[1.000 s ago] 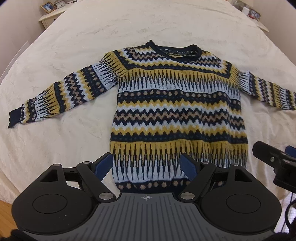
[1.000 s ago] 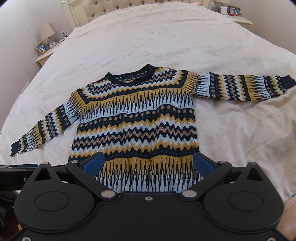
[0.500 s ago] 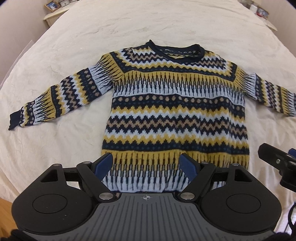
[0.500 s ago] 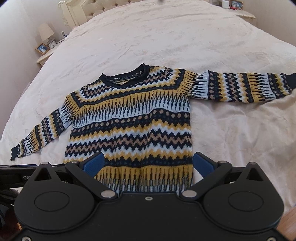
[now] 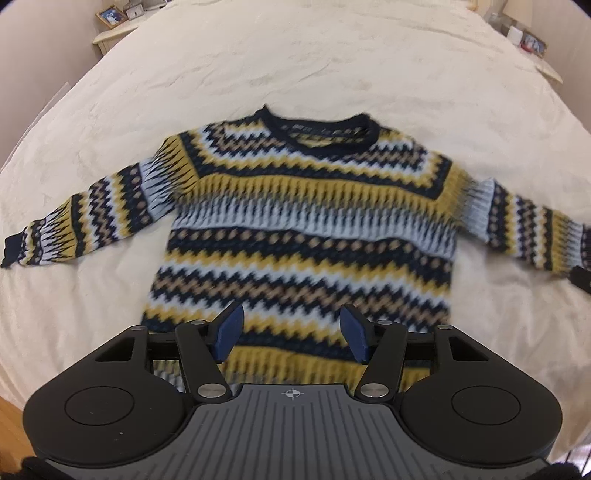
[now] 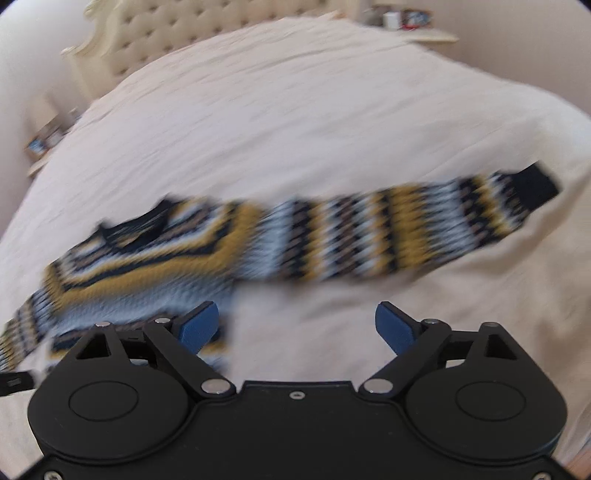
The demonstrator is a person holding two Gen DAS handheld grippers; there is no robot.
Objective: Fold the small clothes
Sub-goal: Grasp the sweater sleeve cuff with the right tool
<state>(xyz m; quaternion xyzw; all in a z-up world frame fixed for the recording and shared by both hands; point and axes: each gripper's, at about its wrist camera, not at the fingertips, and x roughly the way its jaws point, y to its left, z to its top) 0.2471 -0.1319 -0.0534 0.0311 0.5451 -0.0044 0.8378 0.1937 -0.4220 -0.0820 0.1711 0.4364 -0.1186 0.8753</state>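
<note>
A patterned sweater (image 5: 306, 236) in navy, mustard, pale blue and tan was laid flat, front up, on a cream bedspread (image 5: 332, 66), collar away from the cameras and both sleeves spread outward.

In the left wrist view, the left sleeve (image 5: 85, 225) was seen stretching out well to the left of the jaws, its navy cuff lying flat on the bedspread. The left gripper (image 5: 291, 334) was held over the lower body of the sweater, near the hem, with the knit showing between and beyond the two blue pads. Its jaws had just been closing, yet they were parted and nothing was pinched between them; whether the pads touched the knit could not be told. The collar (image 5: 321, 129) lay straight ahead of the jaws, and the right sleeve ran off to the right edge of that view. A wooden nightstand (image 5: 114, 31) with a framed picture was seen at the far left, beyond the bed.

In the right wrist view, which was heavily blurred, the body of the sweater was seen ahead and to the left of the jaws, its edge lying under the left pad (image 6: 197, 326). The right gripper (image 6: 297, 326) was held mostly over bare bedspread, below the armpit; its jaws had just been closing slightly but stood wide apart and held nothing. The right sleeve (image 6: 406, 236) stretched ahead of the jaws toward the upper right, ending in a navy cuff (image 6: 539, 186). A tufted headboard (image 6: 207, 33) stood beyond the bed.
</note>
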